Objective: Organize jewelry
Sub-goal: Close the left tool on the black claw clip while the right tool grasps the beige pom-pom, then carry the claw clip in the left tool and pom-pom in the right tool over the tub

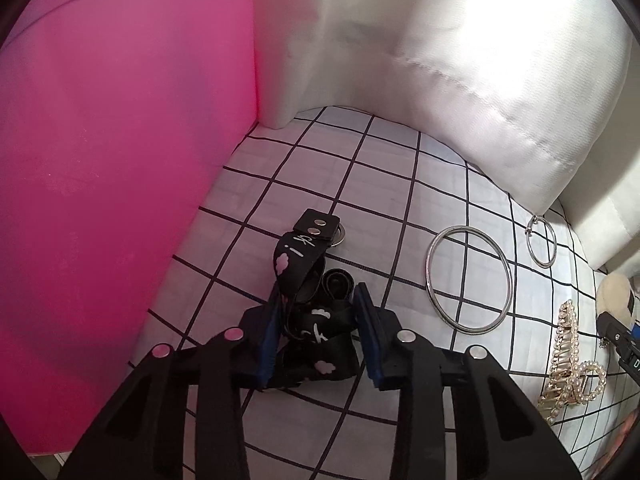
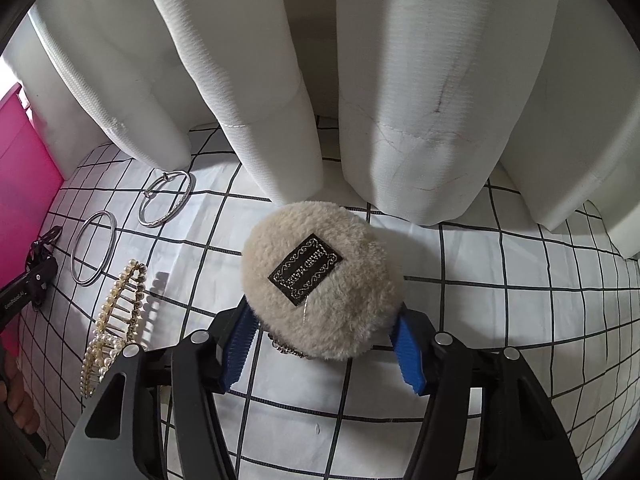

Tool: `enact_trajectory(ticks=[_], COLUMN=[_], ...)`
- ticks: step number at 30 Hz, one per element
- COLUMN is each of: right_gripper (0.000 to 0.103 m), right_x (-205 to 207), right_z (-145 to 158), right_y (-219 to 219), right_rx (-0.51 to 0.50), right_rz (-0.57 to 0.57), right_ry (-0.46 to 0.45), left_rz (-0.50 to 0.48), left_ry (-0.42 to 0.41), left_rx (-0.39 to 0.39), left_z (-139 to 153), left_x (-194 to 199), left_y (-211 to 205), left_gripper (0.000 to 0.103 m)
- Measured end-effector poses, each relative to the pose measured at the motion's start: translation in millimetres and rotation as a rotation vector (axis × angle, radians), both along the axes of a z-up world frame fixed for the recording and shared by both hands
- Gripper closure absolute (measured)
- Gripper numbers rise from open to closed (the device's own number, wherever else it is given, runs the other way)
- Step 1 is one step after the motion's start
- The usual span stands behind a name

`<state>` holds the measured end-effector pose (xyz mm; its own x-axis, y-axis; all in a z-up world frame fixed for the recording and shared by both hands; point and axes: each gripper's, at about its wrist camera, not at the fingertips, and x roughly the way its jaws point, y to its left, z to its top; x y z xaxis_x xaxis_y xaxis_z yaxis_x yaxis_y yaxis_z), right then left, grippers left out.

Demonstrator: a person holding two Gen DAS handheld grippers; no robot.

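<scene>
The left gripper [image 1: 318, 320] has its blue pads drawn in narrow against a bunched black strap [image 1: 308, 312] printed with pink clouds and white lettering; the pads press on its folds on both sides, so it has hold of the bundle. The strap's far end, with two metal snaps and a ring, lies on the checked cloth [image 1: 360, 184] just beyond the fingertips, close to the pink wall [image 1: 120, 160] on the left.

The right gripper [image 2: 324, 332] stands about half open around a beige fluffy pouch [image 2: 320, 280] bearing a black label (the lettering is too small to read). Its blue pads meet the fur at the pouch's near edge on both sides, and a bit of metal chain [image 2: 286, 348] shows under the pouch between the fingers.

To the right of the strap lie a large silver bangle [image 1: 468, 280] and, farther right, a smaller silver hoop [image 1: 541, 241] near the foot of the white curtain [image 1: 460, 60]. A pearl hair claw [image 1: 566, 356] lies nearer, at the right edge, between the two grippers.
</scene>
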<state>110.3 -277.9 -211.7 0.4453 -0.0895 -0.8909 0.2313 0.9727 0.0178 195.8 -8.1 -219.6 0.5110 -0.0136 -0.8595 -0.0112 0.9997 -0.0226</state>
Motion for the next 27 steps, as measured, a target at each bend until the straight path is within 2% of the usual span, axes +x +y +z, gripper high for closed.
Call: enact_trajectory(ticks=[2, 5, 10, 20, 27], right_gripper=[0.045, 0.046, 0.046, 0.046, 0.046], right_x=[-7, -13, -24, -56, -85], right_z=[3, 7, 18, 43, 73], right_y=[2, 7, 11, 24, 35], right_rx=[-0.001, -0.001, 0.001, 0.005, 0.003], right_rz=[0.004, 0.009, 0.011, 0.015, 0.025], right_ry=[-0.007, -0.016, -0.034, -0.066, -0.092], left_rz=[-0.004, -0.011, -0.025, -0.068, -0.119], left_ry=[0.001, 0.001, -0.001, -0.034, -0.056], left_rx=[-0.001, -0.004, -0.004, -0.015, -0.039], left_z=[3, 6, 11, 44, 73], left_x=[-6, -13, -26, -67, -92], left_y=[0, 2, 5, 3, -3], left_gripper=[0.076, 0.079, 0.079, 0.079, 0.079])
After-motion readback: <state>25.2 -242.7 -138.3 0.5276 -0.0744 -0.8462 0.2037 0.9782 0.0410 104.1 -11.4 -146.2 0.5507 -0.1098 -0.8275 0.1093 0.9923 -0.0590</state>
